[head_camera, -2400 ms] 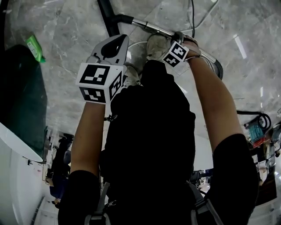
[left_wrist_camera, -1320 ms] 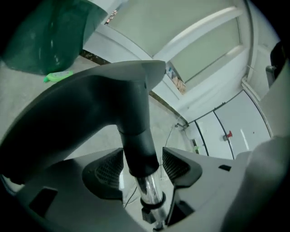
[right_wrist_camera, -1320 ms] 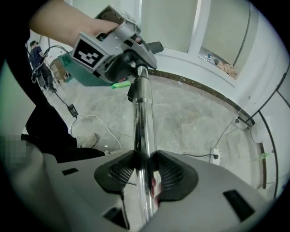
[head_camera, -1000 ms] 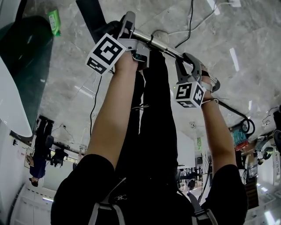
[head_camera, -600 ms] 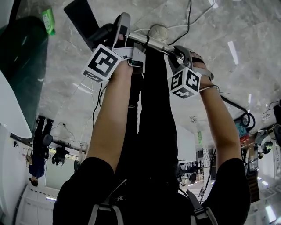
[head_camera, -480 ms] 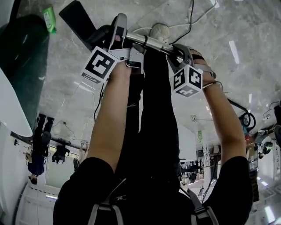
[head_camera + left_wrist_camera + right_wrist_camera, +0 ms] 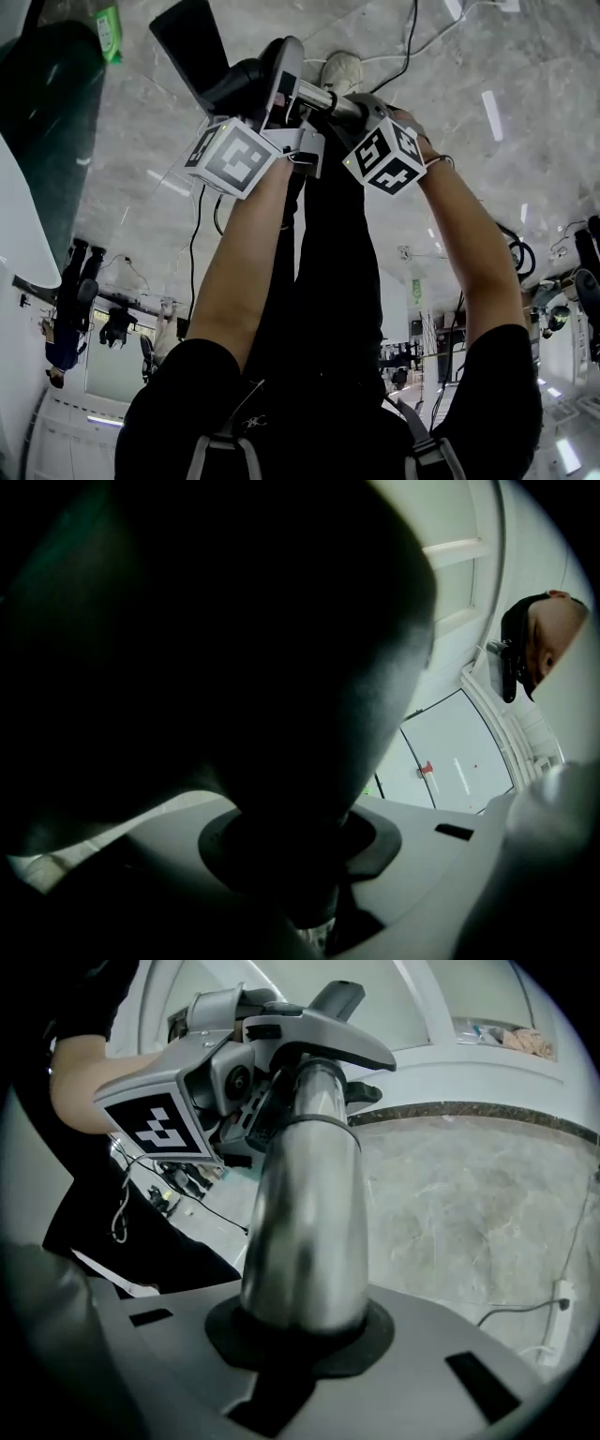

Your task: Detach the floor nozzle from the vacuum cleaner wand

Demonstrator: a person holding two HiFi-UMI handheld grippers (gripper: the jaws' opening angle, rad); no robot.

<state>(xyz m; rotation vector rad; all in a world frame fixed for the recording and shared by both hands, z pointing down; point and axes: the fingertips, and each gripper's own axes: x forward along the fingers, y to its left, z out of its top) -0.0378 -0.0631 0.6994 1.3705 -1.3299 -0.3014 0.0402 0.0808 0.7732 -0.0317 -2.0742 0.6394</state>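
My left gripper [image 7: 274, 82] clamps the dark neck of the floor nozzle [image 7: 190, 39]; my right gripper [image 7: 364, 112], jaws closing, wraps the chrome wand [image 7: 305, 1204] just beside it. The wand's long axis runs through both grippers, with the nozzle beyond the left one

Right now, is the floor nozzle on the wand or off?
Seemingly on: floor nozzle and wand form one line; the left gripper hides their joint.
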